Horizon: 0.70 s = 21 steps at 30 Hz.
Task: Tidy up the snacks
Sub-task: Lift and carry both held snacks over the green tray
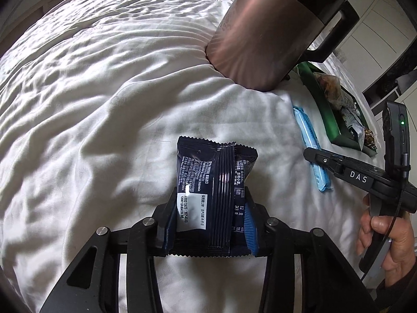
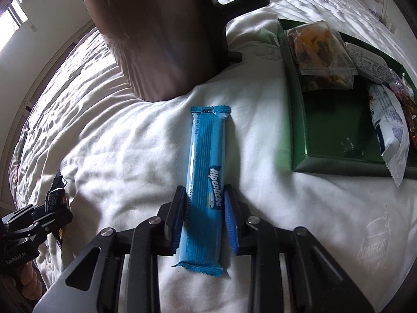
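A dark navy snack packet (image 1: 215, 177) lies on the white bedspread, and my left gripper (image 1: 209, 195) is closed around its near half. A light blue Alpenliebe candy stick (image 2: 207, 177) lies lengthwise between the fingers of my right gripper (image 2: 204, 195), whose pads sit against or very near its sides. The stick also shows in the left wrist view (image 1: 310, 146), with the right gripper (image 1: 308, 154) over it. A green tray (image 2: 297, 99) at the right holds several snack bags. The left gripper and navy packet appear at the right wrist view's left edge (image 2: 56, 195).
A tall bronze Midea kettle (image 1: 265, 36) with a black handle stands on the bed just beyond both snacks, also in the right wrist view (image 2: 161, 39). The tray (image 1: 325, 109) lies right of the blue stick. The wrinkled white bedspread (image 1: 104, 91) stretches left.
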Tool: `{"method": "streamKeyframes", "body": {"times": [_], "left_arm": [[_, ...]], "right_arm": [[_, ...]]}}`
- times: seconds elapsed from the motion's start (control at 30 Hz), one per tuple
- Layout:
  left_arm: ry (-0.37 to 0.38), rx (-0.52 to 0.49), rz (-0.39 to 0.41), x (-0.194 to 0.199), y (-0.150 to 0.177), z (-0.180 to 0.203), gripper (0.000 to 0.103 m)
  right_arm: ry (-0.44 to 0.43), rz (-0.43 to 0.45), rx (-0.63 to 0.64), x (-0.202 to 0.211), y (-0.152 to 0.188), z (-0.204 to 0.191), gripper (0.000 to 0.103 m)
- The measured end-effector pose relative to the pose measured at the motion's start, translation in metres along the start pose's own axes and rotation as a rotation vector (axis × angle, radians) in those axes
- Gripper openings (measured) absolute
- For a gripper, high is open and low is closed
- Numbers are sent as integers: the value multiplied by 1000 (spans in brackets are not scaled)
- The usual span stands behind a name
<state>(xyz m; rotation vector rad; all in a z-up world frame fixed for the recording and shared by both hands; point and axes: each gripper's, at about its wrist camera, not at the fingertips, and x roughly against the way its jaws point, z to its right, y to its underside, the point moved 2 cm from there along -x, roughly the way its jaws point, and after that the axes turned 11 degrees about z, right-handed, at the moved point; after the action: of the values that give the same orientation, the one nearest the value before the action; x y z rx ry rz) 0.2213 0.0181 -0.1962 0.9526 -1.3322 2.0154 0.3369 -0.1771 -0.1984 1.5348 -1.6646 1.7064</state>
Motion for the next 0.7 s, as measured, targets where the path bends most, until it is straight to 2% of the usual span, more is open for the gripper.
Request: {"method": "streamKeyframes", "body": {"times": [0.17, 0.7], "left_arm": [[-19, -35, -3, 4, 5, 6, 37], [-31, -62, 11, 17, 9, 17, 37]], "right_arm": [[-4, -3, 15, 9, 11, 0, 0], [-46, 47, 29, 50, 39, 4, 0]]}}
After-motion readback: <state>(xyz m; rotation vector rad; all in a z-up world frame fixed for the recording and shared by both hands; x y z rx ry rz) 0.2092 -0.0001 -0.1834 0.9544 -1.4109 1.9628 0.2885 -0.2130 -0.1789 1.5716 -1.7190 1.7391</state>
